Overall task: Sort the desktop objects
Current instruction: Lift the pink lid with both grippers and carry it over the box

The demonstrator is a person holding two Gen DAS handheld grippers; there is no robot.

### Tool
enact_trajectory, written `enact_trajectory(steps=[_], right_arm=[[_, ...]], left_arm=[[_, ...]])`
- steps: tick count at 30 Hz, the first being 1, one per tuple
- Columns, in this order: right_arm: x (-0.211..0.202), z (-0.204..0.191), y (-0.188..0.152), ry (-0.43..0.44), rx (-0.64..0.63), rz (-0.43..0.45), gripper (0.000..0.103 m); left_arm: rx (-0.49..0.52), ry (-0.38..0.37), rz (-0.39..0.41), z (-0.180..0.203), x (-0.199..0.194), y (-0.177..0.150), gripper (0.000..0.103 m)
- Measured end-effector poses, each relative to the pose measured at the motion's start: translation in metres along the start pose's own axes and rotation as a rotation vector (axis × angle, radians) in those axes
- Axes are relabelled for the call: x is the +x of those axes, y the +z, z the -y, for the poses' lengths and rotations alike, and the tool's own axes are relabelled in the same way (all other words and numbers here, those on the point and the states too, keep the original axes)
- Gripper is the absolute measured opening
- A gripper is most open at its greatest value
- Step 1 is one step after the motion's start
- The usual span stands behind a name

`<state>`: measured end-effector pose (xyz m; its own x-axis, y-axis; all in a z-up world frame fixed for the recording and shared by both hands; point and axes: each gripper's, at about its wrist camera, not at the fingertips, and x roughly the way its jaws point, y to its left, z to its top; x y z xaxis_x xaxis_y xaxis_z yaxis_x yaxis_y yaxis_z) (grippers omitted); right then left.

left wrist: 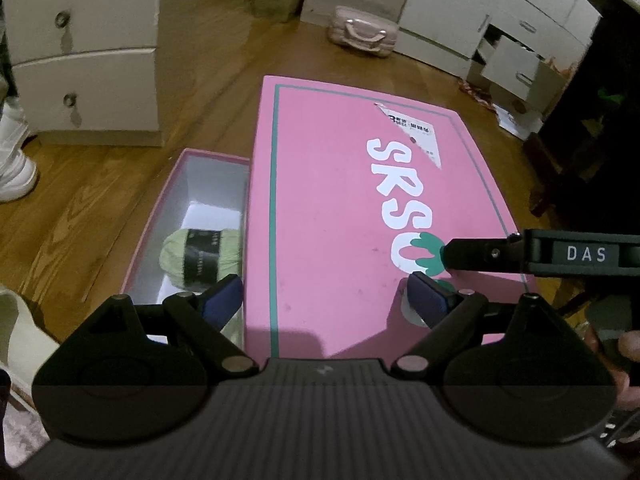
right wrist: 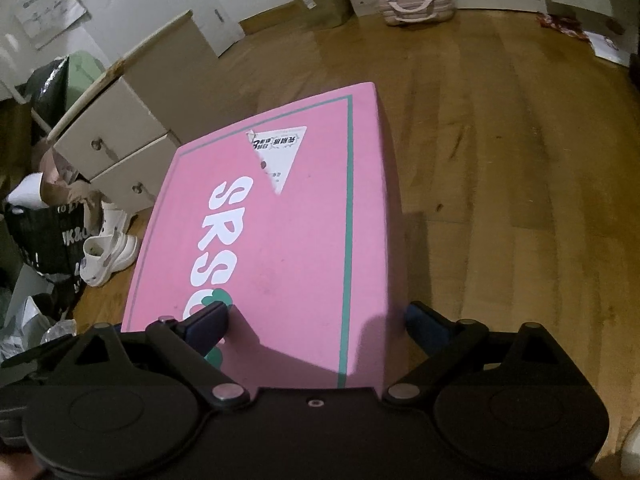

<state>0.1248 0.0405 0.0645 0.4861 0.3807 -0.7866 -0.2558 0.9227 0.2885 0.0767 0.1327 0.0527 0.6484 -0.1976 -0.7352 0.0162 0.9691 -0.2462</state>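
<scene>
Yarn [left wrist: 200, 256] is already in the pink box [left wrist: 160, 216], w/ the lid [left wrist: 328, 208] lying skewed over most of it, so looks nearly done, just the lid left to square up & seat. Left gripper [left wrist: 324, 300] & right gripper [right wrist: 316, 320] both hang over the lid's near end, jaws wide apart, clamped on nothing

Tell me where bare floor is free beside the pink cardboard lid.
Free: wooden floor right of the pink cardboard lid, toward the pale pink suitcase. Crowded: left side, with white shoes, black bags and the open pink box.
</scene>
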Motion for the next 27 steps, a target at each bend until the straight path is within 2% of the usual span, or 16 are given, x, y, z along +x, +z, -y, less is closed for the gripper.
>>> enact_trajectory(steps=[16, 27], right_arm=[[0.056, -0.042, 0.013, 0.038, -0.01, -0.061, 0.095], [0.085, -0.044, 0.003, 0.037, 0.004, -0.095, 0.094]], left_arm=[[-0.019, 0.056, -0.028, -0.061, 0.022, 0.025, 0.089], [-0.038, 0.071, -0.066, -0.079, 0.047, 0.013, 0.089]])
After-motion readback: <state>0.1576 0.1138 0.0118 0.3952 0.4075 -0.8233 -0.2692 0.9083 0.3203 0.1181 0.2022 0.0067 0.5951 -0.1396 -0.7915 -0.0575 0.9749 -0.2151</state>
